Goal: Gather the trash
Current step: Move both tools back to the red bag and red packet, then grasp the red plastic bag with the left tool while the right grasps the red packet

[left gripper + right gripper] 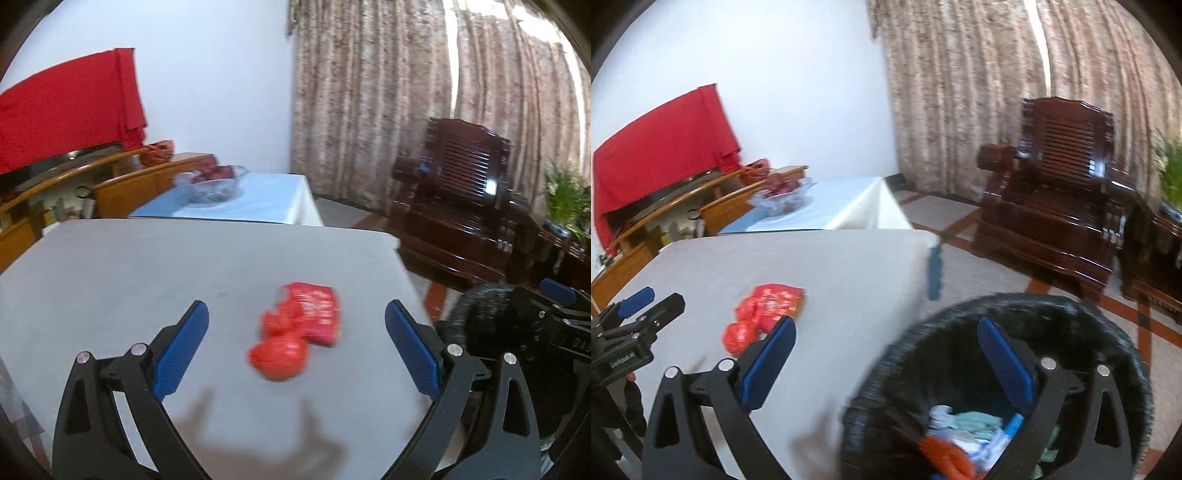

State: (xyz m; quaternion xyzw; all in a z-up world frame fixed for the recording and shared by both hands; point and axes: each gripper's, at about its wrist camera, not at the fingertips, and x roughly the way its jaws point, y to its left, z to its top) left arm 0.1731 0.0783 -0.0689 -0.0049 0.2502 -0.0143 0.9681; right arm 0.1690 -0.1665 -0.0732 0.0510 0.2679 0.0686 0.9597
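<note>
Showing bin (997,369) contents, right wrist only

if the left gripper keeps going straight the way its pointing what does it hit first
Most likely the red wrappers lying on the grey table, centred between the open left gripper fingers. Depth is unclear through the fisheye blur.

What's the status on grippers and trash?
Left gripper open, empty, red wrappers lying between its fingers on white table. Right gripper open, empty, over black bin holding trash. Nothing blocking.
</note>
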